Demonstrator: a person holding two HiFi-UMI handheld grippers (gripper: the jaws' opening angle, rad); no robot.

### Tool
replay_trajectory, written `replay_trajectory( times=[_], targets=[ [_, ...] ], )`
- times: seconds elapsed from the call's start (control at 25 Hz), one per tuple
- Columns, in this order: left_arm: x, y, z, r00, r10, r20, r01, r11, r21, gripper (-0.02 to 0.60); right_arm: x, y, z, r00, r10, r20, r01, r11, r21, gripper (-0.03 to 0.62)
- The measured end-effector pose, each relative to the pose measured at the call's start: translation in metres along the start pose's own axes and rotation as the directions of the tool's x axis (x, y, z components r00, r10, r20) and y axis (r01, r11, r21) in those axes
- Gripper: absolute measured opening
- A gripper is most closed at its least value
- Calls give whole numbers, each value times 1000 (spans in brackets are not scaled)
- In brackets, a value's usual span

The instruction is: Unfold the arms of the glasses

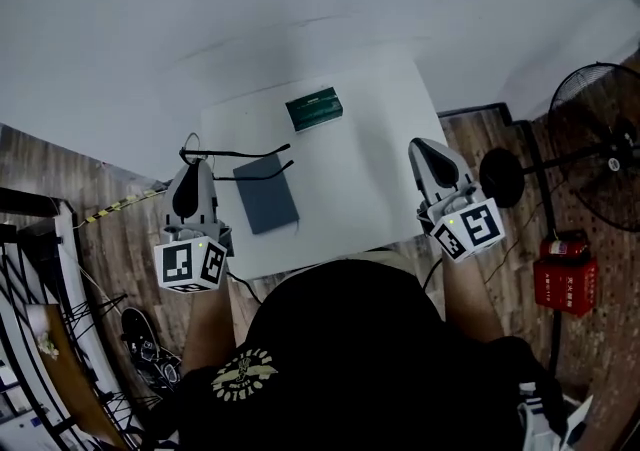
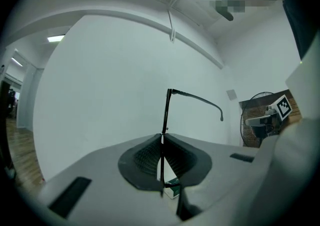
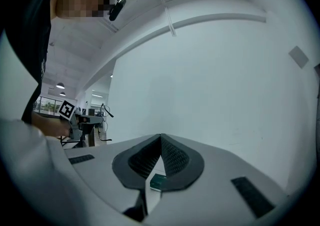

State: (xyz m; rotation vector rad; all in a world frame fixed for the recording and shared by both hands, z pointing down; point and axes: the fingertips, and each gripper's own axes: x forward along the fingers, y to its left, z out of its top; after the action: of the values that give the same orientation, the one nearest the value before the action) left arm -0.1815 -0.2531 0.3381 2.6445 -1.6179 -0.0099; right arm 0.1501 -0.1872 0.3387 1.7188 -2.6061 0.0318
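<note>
Your left hand-held gripper [image 2: 162, 142] has its jaws closed on the glasses [image 2: 166, 112], pinching the thin black front frame edge-on, so the glasses are off the white bench [image 1: 370, 169] and held in the air over its left edge. In the left gripper view one arm [image 2: 200, 100] stands out from the top of the frame and sweeps right to its curved ear tip, which reads as fully swung open. The head view shows two thin dark lines running right from your left gripper, one above the other over the dark grey case [image 1: 266, 194], so the second arm looks to be out as well. That lower arm is mostly hidden behind the jaws in the left gripper view, so you cannot confirm it from there. Your right hand-held gripper [image 1: 424, 147] is fully closed with nothing between its pads. It sits at the bench's right edge, well apart from the glasses, with only the green box [image 1: 314, 108] showing past its jaws. Judged from this, the unfolding is done or very nearly so. What seems left is to check that the lower arm is fully open and then set the glasses down on the bench, perhaps beside the case.
</note>
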Motion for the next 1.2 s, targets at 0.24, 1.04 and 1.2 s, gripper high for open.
replay_trajectory(
  times=[0.24,1.04,1.2],
  targets=[
    [5,-40,1,1000,28,7,-28,1000,-12,20,-17,-36,4,999,29,19,-29,999,-19,0],
    [-2,-137,12,986,164,4,-164,986,21,20,-36,-90,-4,975,216,45,-218,975,52,0],
    [6,-151,9,987,161,-9,-160,987,26,20,-27,-90,-11,970,241,26,-242,967,81,0]
  ],
)
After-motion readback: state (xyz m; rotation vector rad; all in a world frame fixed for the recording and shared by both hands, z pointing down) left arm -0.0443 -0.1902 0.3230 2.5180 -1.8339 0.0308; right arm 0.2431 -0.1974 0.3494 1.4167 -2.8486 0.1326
